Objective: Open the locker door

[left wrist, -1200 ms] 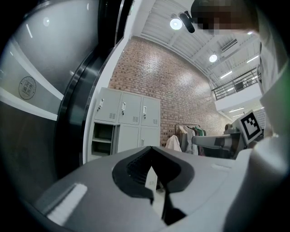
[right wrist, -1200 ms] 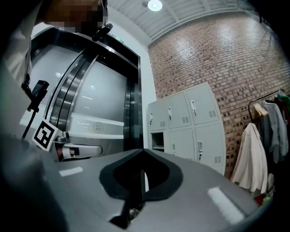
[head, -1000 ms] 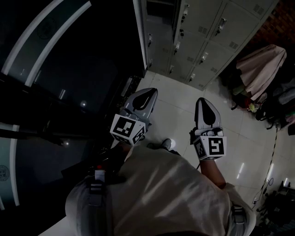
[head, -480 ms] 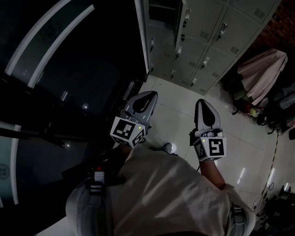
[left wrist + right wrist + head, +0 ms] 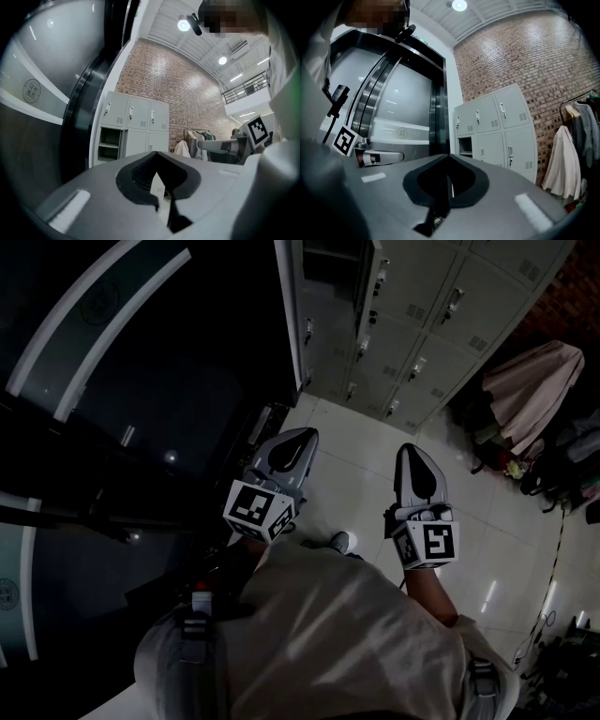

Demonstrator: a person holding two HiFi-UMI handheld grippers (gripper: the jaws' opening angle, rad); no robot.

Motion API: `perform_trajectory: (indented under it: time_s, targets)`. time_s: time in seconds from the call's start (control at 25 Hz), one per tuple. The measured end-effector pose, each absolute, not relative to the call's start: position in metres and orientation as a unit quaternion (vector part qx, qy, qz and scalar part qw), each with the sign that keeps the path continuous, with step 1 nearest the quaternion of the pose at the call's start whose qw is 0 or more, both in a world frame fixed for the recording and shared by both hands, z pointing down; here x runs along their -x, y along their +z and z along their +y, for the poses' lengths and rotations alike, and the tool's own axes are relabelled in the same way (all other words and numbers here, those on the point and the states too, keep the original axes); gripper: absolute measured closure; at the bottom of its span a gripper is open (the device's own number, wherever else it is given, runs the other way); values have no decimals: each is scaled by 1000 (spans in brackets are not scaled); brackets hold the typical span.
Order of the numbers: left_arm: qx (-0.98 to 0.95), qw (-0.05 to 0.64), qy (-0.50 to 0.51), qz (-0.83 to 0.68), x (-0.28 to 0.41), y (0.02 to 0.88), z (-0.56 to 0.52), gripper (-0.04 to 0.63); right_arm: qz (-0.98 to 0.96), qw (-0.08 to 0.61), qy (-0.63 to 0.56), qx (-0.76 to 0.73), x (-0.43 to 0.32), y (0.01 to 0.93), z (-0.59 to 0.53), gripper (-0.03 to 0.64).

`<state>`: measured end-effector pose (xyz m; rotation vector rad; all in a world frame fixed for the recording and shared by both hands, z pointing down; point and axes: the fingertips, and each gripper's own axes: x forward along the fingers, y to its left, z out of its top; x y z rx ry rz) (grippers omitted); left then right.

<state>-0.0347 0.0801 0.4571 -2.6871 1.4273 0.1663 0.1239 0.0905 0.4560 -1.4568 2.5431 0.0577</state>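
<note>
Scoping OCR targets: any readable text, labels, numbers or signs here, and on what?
Nothing legible in any view.
Round emblem on the curved panel: print too small to read.
Left marker cube, right marker cube: square patterns, no words.
Locker doors: no readable labels or numbers.

Pale grey locker bank (image 5: 501, 126) against brick wall (image 5: 534, 61), one left-column compartment (image 5: 465, 146) open, other doors (image 5: 518, 147) shut.

Support surface: pale tiled floor (image 5: 370, 451).
I see the locker bank (image 5: 427, 320) standing along the floor's far edge, one shoe (image 5: 343, 541) near the middle, and a cloth-draped rack (image 5: 534, 381) at the right edge.
</note>
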Motion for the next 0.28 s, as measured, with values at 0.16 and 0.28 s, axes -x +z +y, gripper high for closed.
perform_trajectory:
  time_s: [0.16,0.28]
  targets:
    - [883,49,46,465,38,458,79,535,861,124,29,492,-120,448,88,617]
    - [884,46,46,464,41,459,82,535,861,133,31,491,-117,445,90,617]
